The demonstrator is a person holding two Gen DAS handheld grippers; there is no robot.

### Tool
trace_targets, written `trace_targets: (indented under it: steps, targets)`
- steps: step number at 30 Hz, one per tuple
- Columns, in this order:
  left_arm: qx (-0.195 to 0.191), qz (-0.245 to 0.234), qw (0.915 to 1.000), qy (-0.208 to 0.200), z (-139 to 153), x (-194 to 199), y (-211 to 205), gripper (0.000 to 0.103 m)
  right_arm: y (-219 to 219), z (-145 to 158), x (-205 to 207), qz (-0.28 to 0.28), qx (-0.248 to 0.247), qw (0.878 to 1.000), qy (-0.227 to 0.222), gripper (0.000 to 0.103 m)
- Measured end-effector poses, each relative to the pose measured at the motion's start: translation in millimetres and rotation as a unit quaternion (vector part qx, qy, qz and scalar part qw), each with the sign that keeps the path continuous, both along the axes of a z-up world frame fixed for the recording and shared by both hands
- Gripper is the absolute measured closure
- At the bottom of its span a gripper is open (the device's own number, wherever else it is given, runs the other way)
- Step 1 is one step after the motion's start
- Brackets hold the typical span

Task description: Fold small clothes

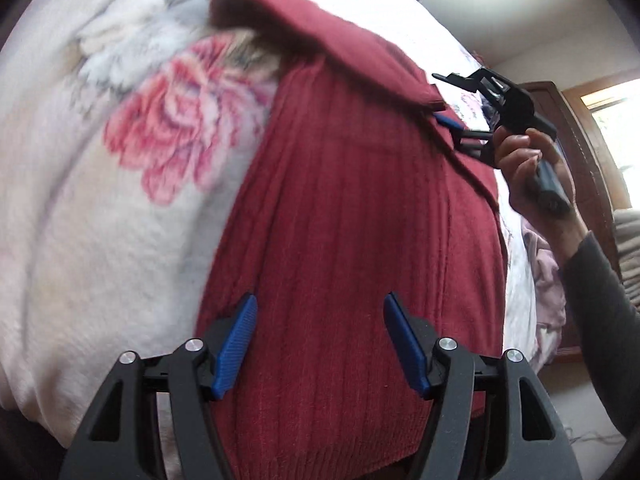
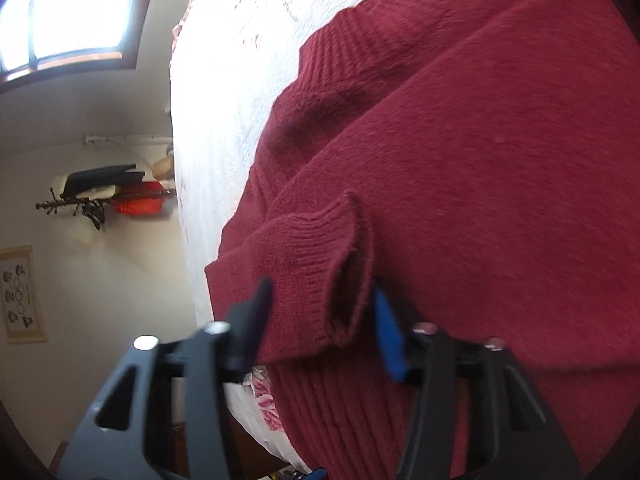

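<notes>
A dark red knitted sweater (image 1: pixel 352 216) is spread on a bed, over a white blanket (image 1: pixel 100 248) printed with a pink flower (image 1: pixel 180 128). In the left wrist view its ribbed body runs from the 6 o'clock edge up the middle, and a sleeve (image 1: pixel 320 36) is laid slantwise across it from 11 o'clock toward 3 o'clock. In the right wrist view the ribbed cuff (image 2: pixel 316 264) of that sleeve is seen just above the blue pads, with the collar (image 2: pixel 352 40) at 12 o'clock.

The knit is judged to be soft, limp and fairly thick, light enough to be lifted by one edge, and not slippery on the fleecy blanket. It is expected to sag and stretch if taken by a single layer. Firmer hold is offered by the denser ribbed bands: the cuff, the hem and the collar. No risk of breakage is posed, though loose loops could be snagged.

The left gripper (image 1: pixel 320 344) is held wide open over the lower body of the sweater, with nothing between its pads. The right gripper (image 2: pixel 324 320) is set around the cuff with its fingers apart; whether the cloth is pinched cannot be told from either view. It is carried by a hand (image 1: pixel 532 168) in a dark sleeve (image 1: pixel 600 280) at 3 o'clock.

A window (image 2: pixel 60 8) and a wall rack (image 2: pixel 108 196) are seen beyond the bed at 9 to 11 o'clock.
</notes>
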State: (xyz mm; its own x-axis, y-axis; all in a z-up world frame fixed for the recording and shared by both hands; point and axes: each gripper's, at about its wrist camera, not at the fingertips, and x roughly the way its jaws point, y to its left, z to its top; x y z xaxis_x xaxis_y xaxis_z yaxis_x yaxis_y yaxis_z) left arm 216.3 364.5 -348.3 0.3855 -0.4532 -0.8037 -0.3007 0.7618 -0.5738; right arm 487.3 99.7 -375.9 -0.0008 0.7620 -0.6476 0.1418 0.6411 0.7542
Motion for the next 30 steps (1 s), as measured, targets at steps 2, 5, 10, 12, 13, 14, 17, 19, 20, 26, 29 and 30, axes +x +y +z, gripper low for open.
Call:
trace_targets:
  steps: [2,5,10,12,13,14,17,19,20,26,29,30]
  targets:
    - [-0.006,0.004,1.0,0.004,-1,0,3,0.037,5,8,3,0.005,-0.02,1.0,-0.016,0.093]
    - [-0.008,0.0,0.9999,0.014,-4,1,5,0.037,8,33,9,0.014,-0.03,0.998,-0.052,0.098]
    - [0.003,-0.01,0.9997,0.02,-5,3,1,0.036,-9,109,15,0.013,-0.041,0.99,-0.132,0.098]
    - [0.008,-0.011,0.9995,0.029,-3,4,-2,0.036,-23,146,17,0.009,-0.053,0.983,-0.173,0.098]
    - [0.002,-0.004,0.9996,0.029,0,3,-2,0.036,-28,160,16,0.006,-0.056,0.981,-0.187,0.098]
    - [-0.004,0.001,0.9997,0.026,4,2,-1,0.036,-41,172,17,0.003,-0.06,0.978,-0.2,0.098]
    - [-0.004,0.007,0.9999,0.015,14,0,2,0.036,-68,198,20,-0.007,-0.075,0.97,-0.229,0.098]
    - [-0.001,0.009,0.9999,0.007,21,1,5,0.036,-90,200,20,-0.017,-0.088,0.968,-0.233,0.098]
    - [0.003,0.011,0.9999,0.003,26,4,7,0.036,-98,197,19,-0.024,-0.09,0.969,-0.231,0.098]
    - [0.032,0.01,0.9983,-0.047,58,47,23,0.036,-155,150,13,-0.059,-0.103,0.971,-0.206,0.098]
    - [0.048,0.004,0.9971,-0.059,66,75,29,0.036,-175,110,10,-0.07,-0.123,0.973,-0.184,0.098]
    - [0.054,0.002,0.9964,-0.064,68,82,30,0.036,-178,100,10,-0.071,-0.128,0.973,-0.179,0.098]
